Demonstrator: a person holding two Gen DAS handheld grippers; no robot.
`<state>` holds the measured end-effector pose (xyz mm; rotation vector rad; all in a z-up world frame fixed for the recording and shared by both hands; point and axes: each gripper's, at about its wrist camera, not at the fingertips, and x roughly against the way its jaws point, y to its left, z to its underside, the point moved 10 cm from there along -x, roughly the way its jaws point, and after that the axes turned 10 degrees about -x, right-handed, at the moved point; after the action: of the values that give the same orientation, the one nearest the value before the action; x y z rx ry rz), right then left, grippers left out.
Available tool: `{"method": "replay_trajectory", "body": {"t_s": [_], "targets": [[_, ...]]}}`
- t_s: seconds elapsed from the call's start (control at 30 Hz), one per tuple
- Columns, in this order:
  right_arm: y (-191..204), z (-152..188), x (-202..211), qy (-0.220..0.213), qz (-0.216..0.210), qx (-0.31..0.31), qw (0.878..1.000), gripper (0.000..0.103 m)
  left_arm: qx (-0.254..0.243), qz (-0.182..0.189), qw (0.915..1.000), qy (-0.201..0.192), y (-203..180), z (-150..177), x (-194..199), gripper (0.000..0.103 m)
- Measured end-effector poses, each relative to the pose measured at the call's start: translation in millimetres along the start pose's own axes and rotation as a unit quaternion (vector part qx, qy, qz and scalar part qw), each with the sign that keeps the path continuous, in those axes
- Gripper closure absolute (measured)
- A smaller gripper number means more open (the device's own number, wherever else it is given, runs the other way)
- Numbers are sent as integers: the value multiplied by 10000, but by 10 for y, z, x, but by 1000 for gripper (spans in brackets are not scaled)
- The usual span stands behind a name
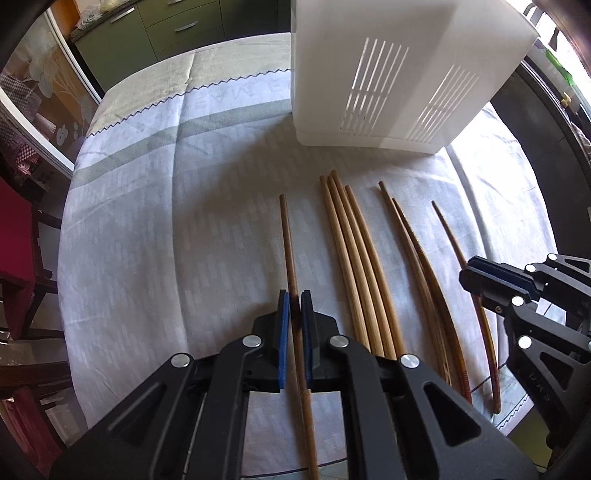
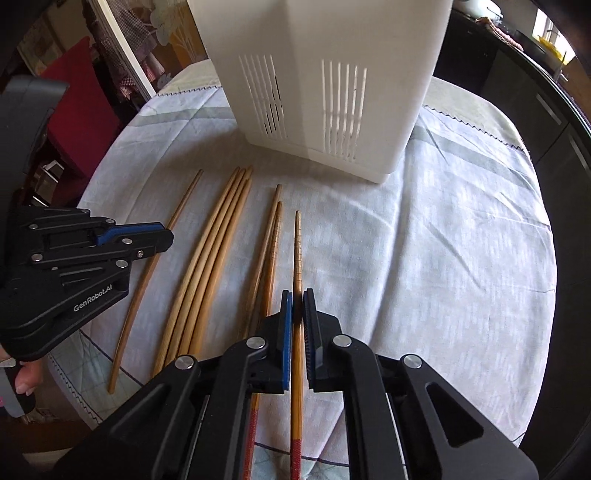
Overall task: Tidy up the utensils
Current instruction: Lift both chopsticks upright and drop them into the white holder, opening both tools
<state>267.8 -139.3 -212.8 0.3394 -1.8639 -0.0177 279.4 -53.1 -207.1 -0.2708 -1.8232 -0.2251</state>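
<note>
Several wooden chopsticks lie side by side on the clothed table. My left gripper (image 1: 294, 297) is shut on the leftmost brown chopstick (image 1: 288, 240), which also shows in the right wrist view (image 2: 147, 273). My right gripper (image 2: 297, 295) is shut on the rightmost chopstick (image 2: 297, 247), thin with a red end, also seen in the left wrist view (image 1: 448, 232). A bundle of pale chopsticks (image 1: 351, 240) and a darker pair (image 1: 410, 236) lie between them. A white slotted utensil holder (image 1: 388, 74) stands behind the chopsticks, and it shows in the right wrist view (image 2: 325, 74).
The table wears a pale grey-striped cloth (image 1: 166, 203). A red chair (image 1: 14, 251) stands at the left. Green cabinets (image 1: 166, 33) are behind the table. A dark counter (image 2: 535, 92) runs along the right.
</note>
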Motion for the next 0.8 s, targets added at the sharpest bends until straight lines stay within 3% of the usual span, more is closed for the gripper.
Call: {"method": "replay_trajectory", "body": {"t_s": [0.23, 0.47, 0.8], "targets": [[37, -213, 641, -717, -440, -148, 9963, 96, -56, -71, 9973, -733, 78, -109, 539, 97], [-10, -233, 1214, -1199, -625, -128, 9907, 96, -242, -226, 9894, -1413, 14, -105, 1096, 97], [-150, -164, 1401, -1376, -732, -123, 9877, 96, -351, -149, 9846, -1706, -133, -18, 1352, 97]]}}
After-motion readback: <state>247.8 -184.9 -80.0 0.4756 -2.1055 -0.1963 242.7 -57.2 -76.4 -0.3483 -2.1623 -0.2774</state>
